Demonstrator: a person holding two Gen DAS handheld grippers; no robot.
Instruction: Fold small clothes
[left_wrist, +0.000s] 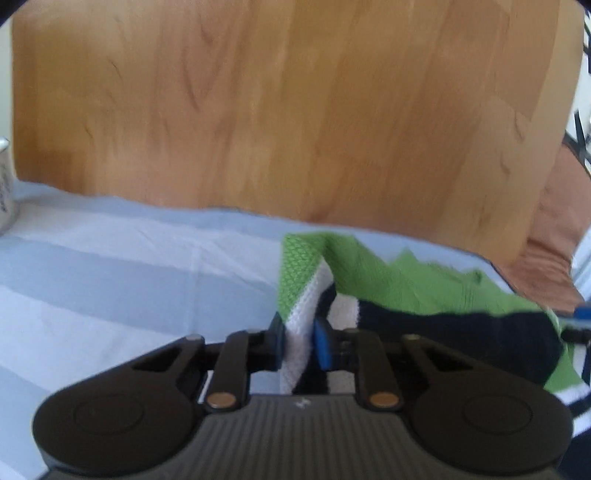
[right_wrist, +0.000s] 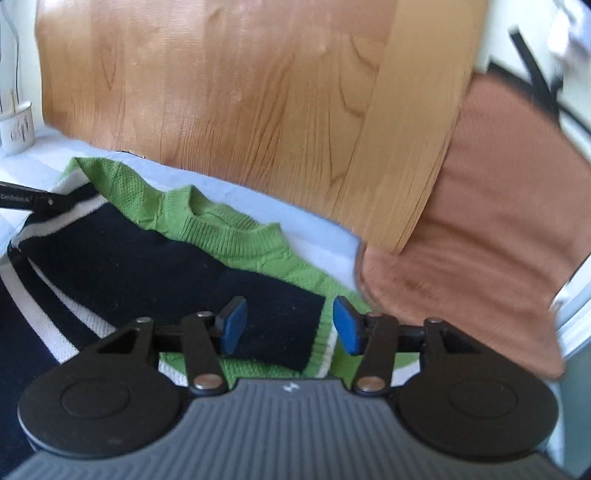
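— So, left gripper (left_wrist: 299, 341)?
— Pitched downward, blue pads (left_wrist: 322, 345) clamped on a raised fold of the knit sweater (left_wrist: 424, 295), pinching the white stripe with green above it. Lifts that fold off the cloth.

— And the right gripper (right_wrist: 290, 325)?
— Also angled down, jaws parted, pads clear of the knit. Hovers over the navy sleeve (right_wrist: 273, 314) and the green hem near the right edge of the bed.

— Sweater's place?
— Spread on the pale blue and white striped sheet (left_wrist: 129, 266), green ribbed collar (right_wrist: 236, 232) toward the wooden headboard (left_wrist: 277, 110), navy panels with white stripes nearer the cameras. Left gripper's black finger (right_wrist: 37, 201) seen at the far left sleeve in the right wrist view.

— Surroundings?
— Wooden headboard across the top. Rust-brown pillow (right_wrist: 480, 221) at the right corner beside the sheet's edge. White mug (right_wrist: 18, 129) past the left edge. Both views blurred.
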